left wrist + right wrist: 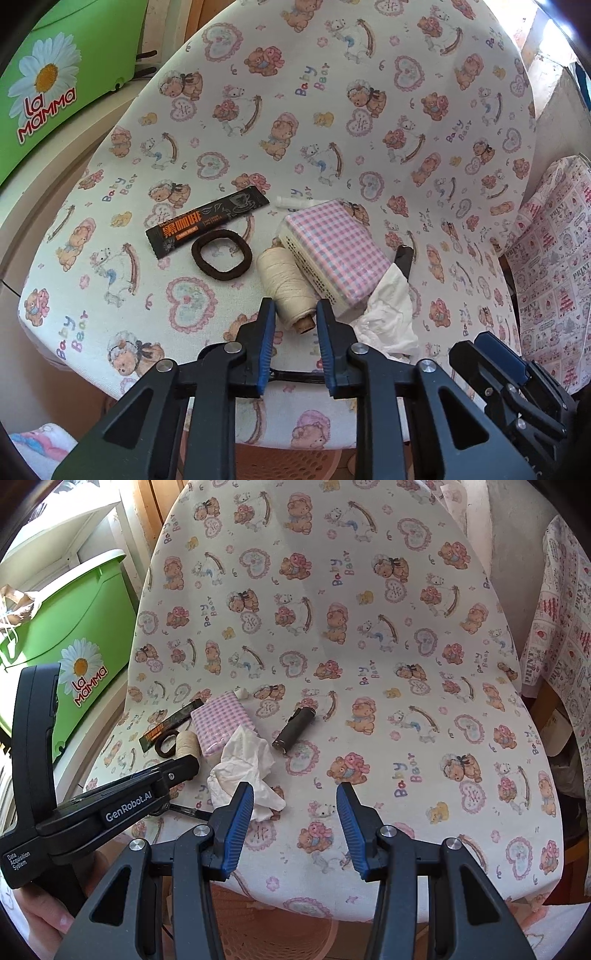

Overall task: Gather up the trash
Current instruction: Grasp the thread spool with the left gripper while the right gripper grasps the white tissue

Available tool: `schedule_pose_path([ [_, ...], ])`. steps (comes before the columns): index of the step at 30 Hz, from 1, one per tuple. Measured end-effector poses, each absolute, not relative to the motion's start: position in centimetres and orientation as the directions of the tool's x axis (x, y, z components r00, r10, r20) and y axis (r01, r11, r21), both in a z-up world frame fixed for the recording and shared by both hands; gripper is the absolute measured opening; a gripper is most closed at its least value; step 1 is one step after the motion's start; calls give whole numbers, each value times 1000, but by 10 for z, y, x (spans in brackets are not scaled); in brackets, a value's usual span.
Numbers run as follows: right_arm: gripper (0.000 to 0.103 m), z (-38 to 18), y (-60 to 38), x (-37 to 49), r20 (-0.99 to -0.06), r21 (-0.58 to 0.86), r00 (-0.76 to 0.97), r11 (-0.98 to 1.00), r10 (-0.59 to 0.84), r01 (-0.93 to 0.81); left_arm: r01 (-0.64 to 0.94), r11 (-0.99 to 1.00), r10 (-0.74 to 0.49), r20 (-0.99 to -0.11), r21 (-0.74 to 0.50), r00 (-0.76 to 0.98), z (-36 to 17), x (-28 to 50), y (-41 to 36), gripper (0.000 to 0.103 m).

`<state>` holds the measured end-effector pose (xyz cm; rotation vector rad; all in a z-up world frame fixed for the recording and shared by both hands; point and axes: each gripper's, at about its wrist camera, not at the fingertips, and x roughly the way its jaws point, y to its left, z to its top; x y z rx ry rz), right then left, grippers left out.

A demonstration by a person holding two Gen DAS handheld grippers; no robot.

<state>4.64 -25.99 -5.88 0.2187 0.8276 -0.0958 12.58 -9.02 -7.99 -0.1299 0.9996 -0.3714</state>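
On a chair seat covered in bear-print cloth (332, 110) lie a black coffee sachet (207, 226), a brown hair tie (221, 255), a cream thread spool (284, 284), a pink checked tissue pack (332, 251) and a crumpled white tissue (388, 314). My left gripper (295, 314) is open, its fingers on either side of the spool's near end. My right gripper (295, 805) is open and empty, just right of the crumpled tissue (243, 771). A dark cylinder (293, 729) lies beyond it. The left gripper shows in the right wrist view (184, 768).
A green bin marked "La Mamma" (74, 635) stands left of the chair. A table with a printed cloth (561, 627) is at the right. A small white scrap (291, 202) lies behind the tissue pack. An orange plastic basket (277, 930) sits under the seat's front edge.
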Motion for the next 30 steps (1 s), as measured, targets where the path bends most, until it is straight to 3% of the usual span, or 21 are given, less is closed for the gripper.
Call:
schedule_pose_path([
  [7, 49, -58, -266, 44, -742, 161, 671, 971, -1, 179, 279, 944, -296, -830, -178, 473, -69, 112, -71, 21],
  [20, 49, -65, -244, 60, -748, 162, 660, 983, 67, 84, 318, 937, -316, -743, -145, 591, -44, 95, -42, 21],
  [27, 56, -84, -229, 77, -778, 136, 625, 988, 64, 68, 346, 929, -330, -726, -135, 603, -42, 82, -44, 21],
  [29, 56, -90, -229, 80, -778, 153, 624, 985, 72, 78, 332, 932, -327, -738, -148, 590, -47, 80, -44, 21],
  [30, 51, -90, -229, 79, -765, 152, 641, 985, 65, 82, 336, 930, -330, -742, -150, 584, -49, 77, -45, 21],
])
